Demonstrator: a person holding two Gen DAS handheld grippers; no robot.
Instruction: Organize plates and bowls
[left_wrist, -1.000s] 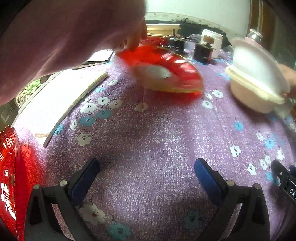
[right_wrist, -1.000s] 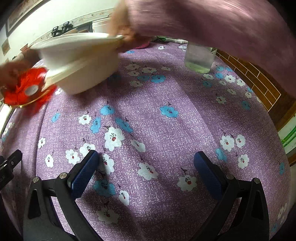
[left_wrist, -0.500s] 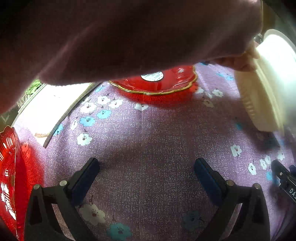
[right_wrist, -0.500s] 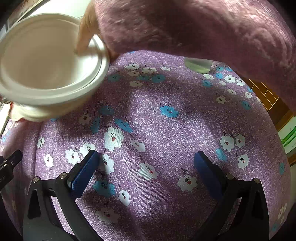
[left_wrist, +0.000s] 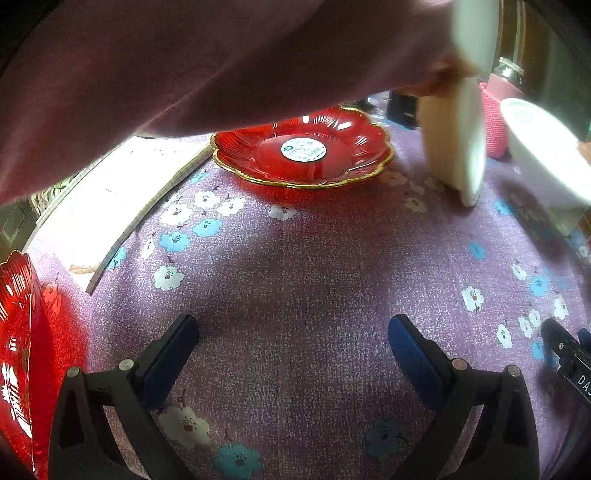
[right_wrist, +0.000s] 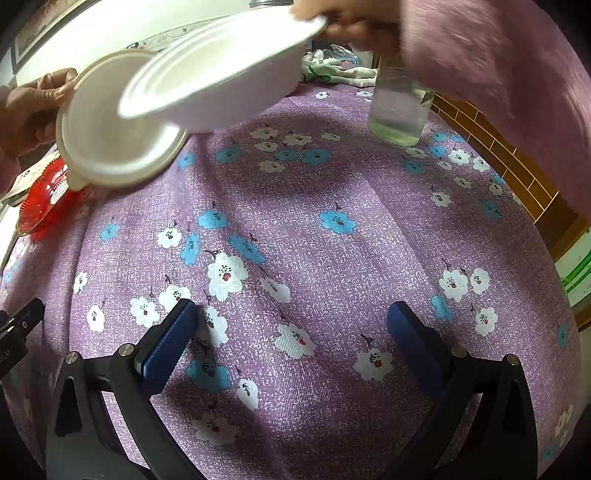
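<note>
Left gripper (left_wrist: 293, 341) and right gripper (right_wrist: 291, 330) both spread wide and empty above purple floral tablecloth (right_wrist: 332, 258), bare hands (right_wrist: 22, 110) separating two white bowls (right_wrist: 221, 70), red gold-rimmed plate (left_wrist: 301, 149) resting flat beyond.

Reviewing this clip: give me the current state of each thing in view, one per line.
Left gripper: jaws open, empty.
Right gripper: jaws open, empty.
Red plate: flat on the tablecloth.
Cream bowl: tilted, hand-held.
White bowl: tilted, hand-held, blurred.
Glass: upright, on the tablecloth.
</note>
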